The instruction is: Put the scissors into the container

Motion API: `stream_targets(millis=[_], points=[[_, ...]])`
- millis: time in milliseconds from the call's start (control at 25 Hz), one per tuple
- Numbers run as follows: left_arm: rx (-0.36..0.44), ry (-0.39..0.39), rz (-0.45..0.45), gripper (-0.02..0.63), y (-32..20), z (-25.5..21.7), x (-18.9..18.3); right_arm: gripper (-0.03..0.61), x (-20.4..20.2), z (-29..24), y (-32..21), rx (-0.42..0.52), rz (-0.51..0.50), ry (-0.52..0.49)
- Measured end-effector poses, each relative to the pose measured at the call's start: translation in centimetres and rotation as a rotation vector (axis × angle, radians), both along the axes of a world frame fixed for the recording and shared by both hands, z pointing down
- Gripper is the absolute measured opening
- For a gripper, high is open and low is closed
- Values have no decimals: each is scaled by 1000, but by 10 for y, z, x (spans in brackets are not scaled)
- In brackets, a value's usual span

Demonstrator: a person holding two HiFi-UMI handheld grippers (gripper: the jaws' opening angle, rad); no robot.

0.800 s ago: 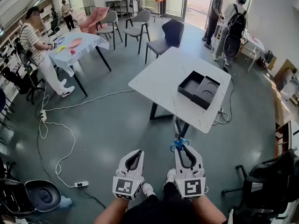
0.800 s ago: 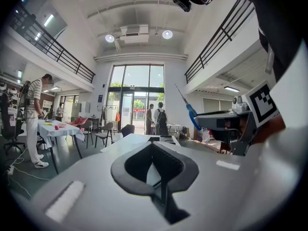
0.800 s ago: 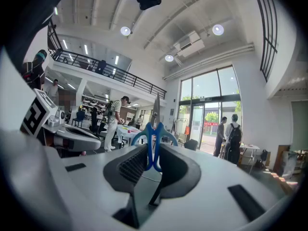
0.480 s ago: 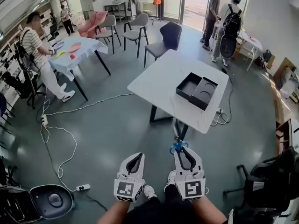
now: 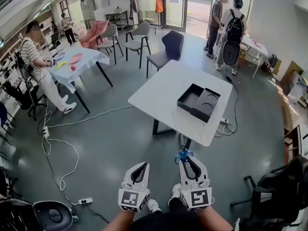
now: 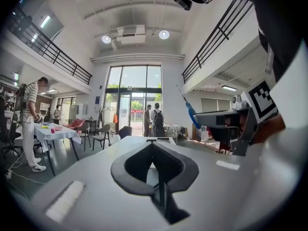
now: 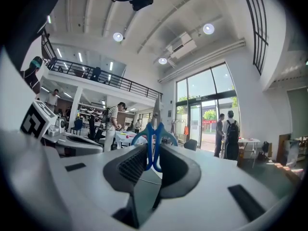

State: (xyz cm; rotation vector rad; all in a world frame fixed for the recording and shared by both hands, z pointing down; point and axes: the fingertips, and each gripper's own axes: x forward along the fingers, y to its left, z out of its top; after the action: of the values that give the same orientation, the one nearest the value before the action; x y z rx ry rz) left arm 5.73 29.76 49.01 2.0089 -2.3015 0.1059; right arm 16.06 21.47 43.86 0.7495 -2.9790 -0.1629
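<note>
The blue-handled scissors (image 5: 183, 153) stick forward out of my right gripper (image 5: 185, 160), which is shut on their handles. In the right gripper view the handles (image 7: 140, 135) sit between the pads and the blades point up and away. The black container (image 5: 189, 97) lies open on the white table (image 5: 161, 93) ahead, with its lid (image 5: 208, 105) right beside it. My left gripper (image 5: 142, 165) is held low beside the right one, shut with nothing in it; its tips (image 6: 153, 144) meet. Both grippers are well short of the table.
Cables (image 5: 62, 143) and a power strip (image 5: 84, 201) lie on the floor at left. A black office chair (image 5: 274, 191) stands at right. Chairs (image 5: 166, 52) stand behind the table. People stand by the door (image 5: 226, 23) and at a second table (image 5: 77, 57).
The head view has shifted: the table and container have slid a little left and up in it. Both grippers keep their pose, the scissors still in the right one.
</note>
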Motion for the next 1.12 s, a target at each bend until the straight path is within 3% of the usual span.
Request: stream_targets(millis=[560,1120], points=[[-23,-10,2,9,-73,-4,4,84,-4,3,-73,-50,-38,-13],[-34,7,-45,9,-138,-11,-20,84,-23,4,-141,-93,-127,-41]])
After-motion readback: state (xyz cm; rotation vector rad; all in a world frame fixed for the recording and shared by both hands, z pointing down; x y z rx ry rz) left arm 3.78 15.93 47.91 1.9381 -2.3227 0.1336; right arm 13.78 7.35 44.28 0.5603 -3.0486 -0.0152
